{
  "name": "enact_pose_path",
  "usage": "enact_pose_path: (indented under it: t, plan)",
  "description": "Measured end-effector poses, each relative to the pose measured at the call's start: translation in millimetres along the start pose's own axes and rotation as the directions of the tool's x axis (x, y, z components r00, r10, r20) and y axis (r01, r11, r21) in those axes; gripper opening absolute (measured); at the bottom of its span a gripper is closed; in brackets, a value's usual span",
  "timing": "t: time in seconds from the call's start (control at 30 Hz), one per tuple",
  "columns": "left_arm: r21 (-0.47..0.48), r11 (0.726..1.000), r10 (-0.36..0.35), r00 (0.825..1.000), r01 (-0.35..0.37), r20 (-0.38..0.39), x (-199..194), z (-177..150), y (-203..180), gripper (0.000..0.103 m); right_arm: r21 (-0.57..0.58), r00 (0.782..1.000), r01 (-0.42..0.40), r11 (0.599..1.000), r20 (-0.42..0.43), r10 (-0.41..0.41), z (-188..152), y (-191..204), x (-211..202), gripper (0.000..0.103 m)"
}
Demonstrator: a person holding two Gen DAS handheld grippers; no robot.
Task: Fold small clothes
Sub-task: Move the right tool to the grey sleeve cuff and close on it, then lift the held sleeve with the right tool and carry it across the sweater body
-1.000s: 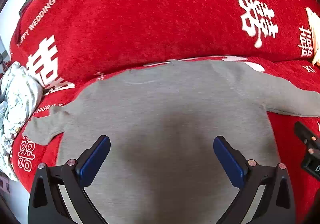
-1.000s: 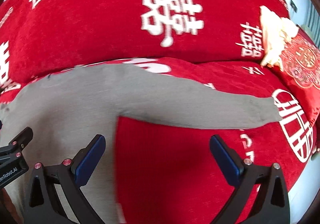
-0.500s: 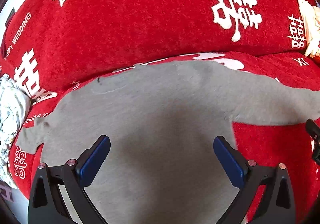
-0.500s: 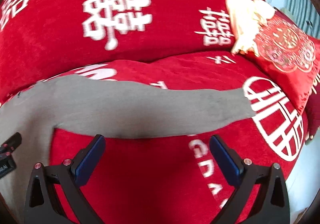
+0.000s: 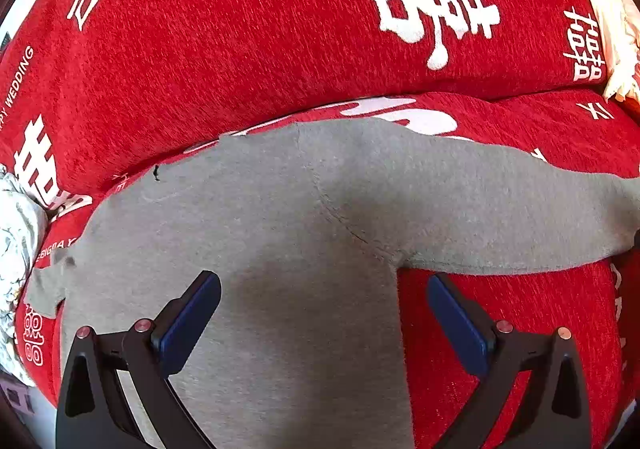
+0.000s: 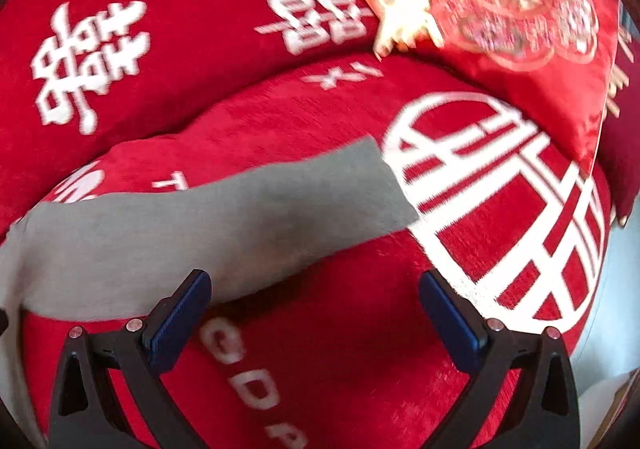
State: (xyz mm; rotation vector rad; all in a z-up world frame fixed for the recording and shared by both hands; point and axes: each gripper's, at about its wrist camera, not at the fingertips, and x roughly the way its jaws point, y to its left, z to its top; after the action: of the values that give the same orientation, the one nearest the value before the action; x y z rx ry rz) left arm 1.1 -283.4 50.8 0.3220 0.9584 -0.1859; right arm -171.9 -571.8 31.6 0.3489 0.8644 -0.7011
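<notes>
A grey top (image 5: 256, 233) is spread flat on the red sofa cover (image 5: 240, 49). The left gripper (image 5: 324, 313) is held wide apart above its body; the right gripper (image 6: 316, 307) is spread wide above its outstretched sleeve (image 6: 224, 221).

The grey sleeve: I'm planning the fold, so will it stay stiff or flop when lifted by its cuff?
The grey sleeve lies flat and thin on the red cover, so it would probably droop. It looks light. Its knit may cling.
</notes>
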Motion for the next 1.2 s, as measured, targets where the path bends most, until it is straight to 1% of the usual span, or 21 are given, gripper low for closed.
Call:
enact_pose_path:
  t: [0.03, 0.1, 0.17, 0.27, 0.3, 0.37, 0.4, 0.43, 0.47, 0.5, 0.53, 0.6, 0.63, 0.7, 0.8, 0.9, 0.97, 1.0, 1.07, 1.13, 1.2]
  plan:
    - [-0.004, 1.000, -0.001, 1.000, 0.001, 0.001, 0.6, -0.6, 0.4, 0.103, 0.020, 1.000, -0.004, 1.000, -0.015, 0.004, 0.4, -6.2, 8.0, 0.103]
    - [-0.016, 1.000, -0.006, 1.000, 0.006, -0.001, 2.4, -0.8, 2.2, 0.103, -0.008, 0.999, 0.024, 1.000, 0.030, -0.023, 2.5, -4.6, 10.0, 0.103]
    - [-0.026, 1.000, -0.011, 1.000, 0.011, -0.007, 5.2, 0.3, 4.1, 0.103, -0.041, 0.998, 0.048, 0.998, 0.030, -0.047, 7.5, 2.9, 16.9, 0.103]
    - [-0.032, 0.999, -0.014, 1.000, 0.014, -0.010, 8.7, 1.0, 8.3, 0.103, -0.059, 0.997, 0.052, 0.997, 0.054, -0.048, 15.6, 11.1, 23.4, 0.103]
    - [-0.034, 0.999, -0.013, 1.000, 0.012, -0.010, 9.4, 0.8, 10.0, 0.103, -0.062, 0.997, 0.049, 0.997, 0.059, -0.046, 18.6, 12.4, 25.4, 0.102]
    - [-0.045, 0.999, -0.014, 1.000, 0.013, -0.010, 11.6, 1.1, 15.3, 0.103, -0.088, 0.997, 0.027, 0.996, 0.080, -0.020, 25.5, 22.2, 28.1, 0.092]
    - [-0.051, 0.999, -0.015, 1.000, 0.014, -0.011, 12.8, 0.9, 17.8, 0.103, -0.100, 0.996, 0.017, 0.995, 0.088, -0.008, 29.0, 24.0, 30.0, 0.080]
    - [-0.058, 0.998, -0.015, 1.000, 0.014, -0.015, 14.5, 1.0, 20.6, 0.103, -0.120, 0.995, 0.007, 0.993, 0.097, 0.005, 32.0, 29.3, 31.7, 0.060]
    - [-0.064, 0.998, -0.017, 1.000, 0.016, -0.022, 16.5, 0.8, 23.6, 0.103, -0.130, 0.995, -0.002, 0.992, 0.103, 0.015, 35.0, 32.3, 33.6, 0.046]
    - [-0.069, 0.997, -0.020, 0.999, 0.018, -0.028, 18.0, 0.2, 26.5, 0.103, -0.128, 0.994, -0.016, 0.992, 0.102, 0.029, 37.5, 32.2, 35.2, 0.012]
    - [-0.073, 0.997, -0.022, 0.999, 0.020, -0.028, 18.4, -0.8, 29.1, 0.103, -0.098, 0.993, -0.079, 0.992, 0.079, 0.087, 42.8, 27.8, 37.8, 0.007]
    - [-0.080, 0.997, -0.024, 0.999, 0.023, -0.021, 17.8, -2.4, 34.8, 0.103, -0.020, 0.979, -0.188, 0.982, 0.073, 0.189, 46.9, 15.6, 35.6, 0.007]
    - [-0.089, 0.996, -0.027, 0.999, 0.026, -0.016, 17.2, -3.0, 39.1, 0.103, 0.006, 0.970, -0.223, 0.975, 0.096, 0.221, 47.4, 9.7, 29.4, 0.007]
    - [-0.101, 0.995, -0.029, 0.999, 0.027, -0.014, 17.6, -3.7, 45.0, 0.103, 0.040, 0.955, -0.264, 0.964, 0.150, 0.255, 44.2, 2.8, 15.4, 0.007]
    - [-0.114, 0.993, -0.029, 0.999, 0.024, -0.044, 26.0, -5.3, 51.4, 0.103, 0.072, 0.932, -0.316, 0.946, 0.211, 0.295, 42.3, -2.5, -8.1, 0.007]
    - [-0.123, 0.992, -0.025, 0.997, 0.016, -0.073, 35.8, -10.8, 55.7, 0.103, 0.053, 0.926, -0.326, 0.944, 0.217, 0.308, 44.8, 6.8, -20.2, 0.007]
    - [-0.093, 0.995, -0.030, 0.994, 0.020, -0.106, 47.4, -13.8, 54.1, 0.103, 0.033, 0.931, -0.309, 0.951, 0.213, 0.295, 47.0, 15.0, -23.2, 0.007]
    - [-0.091, 0.995, -0.042, 0.995, 0.033, -0.093, 47.1, -13.6, 56.0, 0.103, 0.028, 0.933, -0.303, 0.953, 0.212, 0.290, 46.2, 17.1, -25.2, 0.007]
    - [-0.087, 0.995, -0.055, 0.992, 0.046, -0.110, 45.2, -10.3, 60.8, 0.103, 0.044, 0.937, -0.295, 0.955, 0.210, 0.279, 49.0, 17.4, -28.9, 0.007]
    - [-0.121, 0.990, -0.081, 0.994, 0.072, -0.073, 35.0, -7.6, 74.2, 0.103, 0.066, 0.936, -0.300, 0.952, 0.211, 0.280, 51.4, 14.2, -32.5, 0.007]
    - [-0.145, 0.987, -0.073, 0.997, 0.068, -0.032, 26.3, -7.4, 90.8, 0.103, 0.067, 0.937, -0.299, 0.952, 0.211, 0.280, 53.2, 15.1, -39.5, 0.007]
